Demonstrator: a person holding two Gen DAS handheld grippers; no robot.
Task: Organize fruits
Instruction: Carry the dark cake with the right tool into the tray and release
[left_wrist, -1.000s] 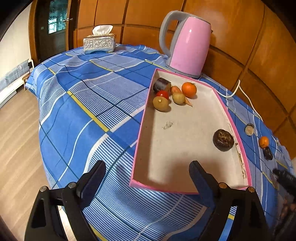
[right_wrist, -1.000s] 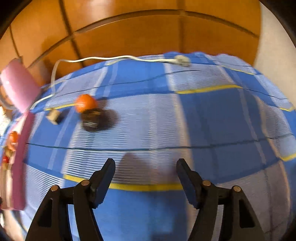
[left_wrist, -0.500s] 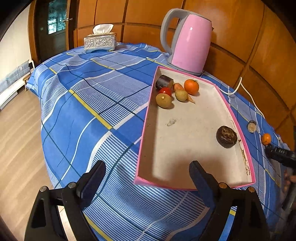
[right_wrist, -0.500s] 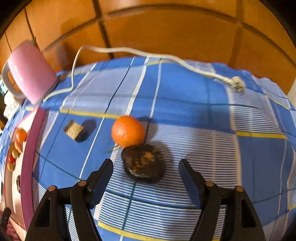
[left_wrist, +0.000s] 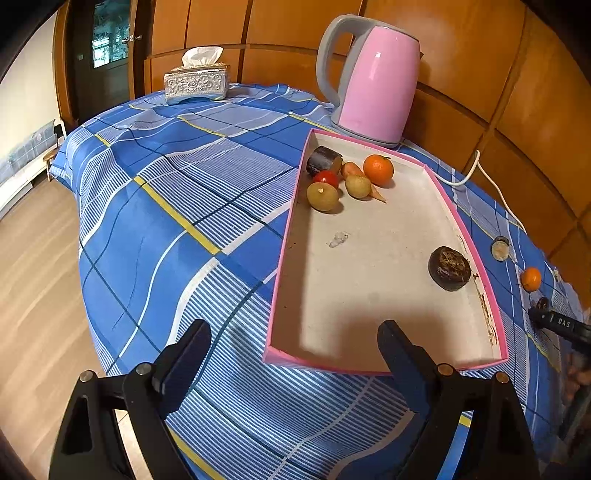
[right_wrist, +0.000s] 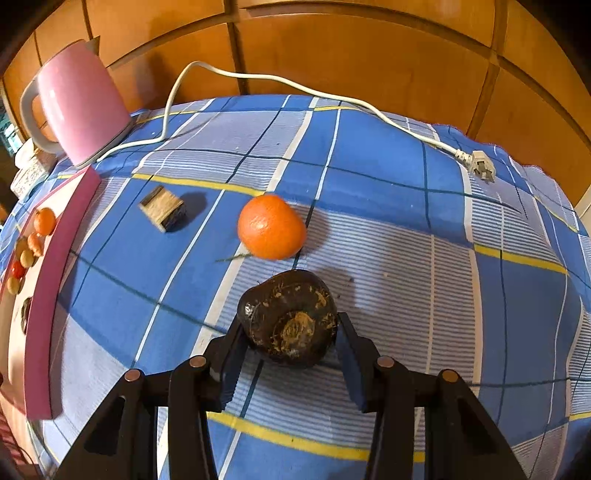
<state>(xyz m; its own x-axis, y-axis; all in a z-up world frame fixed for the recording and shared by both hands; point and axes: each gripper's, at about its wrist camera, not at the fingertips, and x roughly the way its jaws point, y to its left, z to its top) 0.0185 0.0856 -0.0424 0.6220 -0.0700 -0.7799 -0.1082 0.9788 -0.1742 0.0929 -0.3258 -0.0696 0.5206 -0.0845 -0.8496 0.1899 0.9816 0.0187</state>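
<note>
Dark fruit (right_wrist: 291, 319): brown-black, rough, flecked skin.
Right gripper (right_wrist: 290, 341): pinching its sides.
Left gripper (left_wrist: 291, 354): spread, holding nothing.
Hidden: fruit's underside.

Right hand-held gripper (right_wrist: 290, 341) clamped on dark fruit (right_wrist: 288, 317). Orange (right_wrist: 271, 226) just beyond dark fruit, apart. Brown block (right_wrist: 162, 208) farther left; pink kettle (right_wrist: 79, 103) far left.

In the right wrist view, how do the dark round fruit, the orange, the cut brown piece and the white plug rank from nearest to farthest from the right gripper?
1. Dark round fruit, between the right gripper fingers.
2. Orange, just behind it.
3. Cut brown piece, farther left.
4. White plug, far right at the cloth's edge.
</note>
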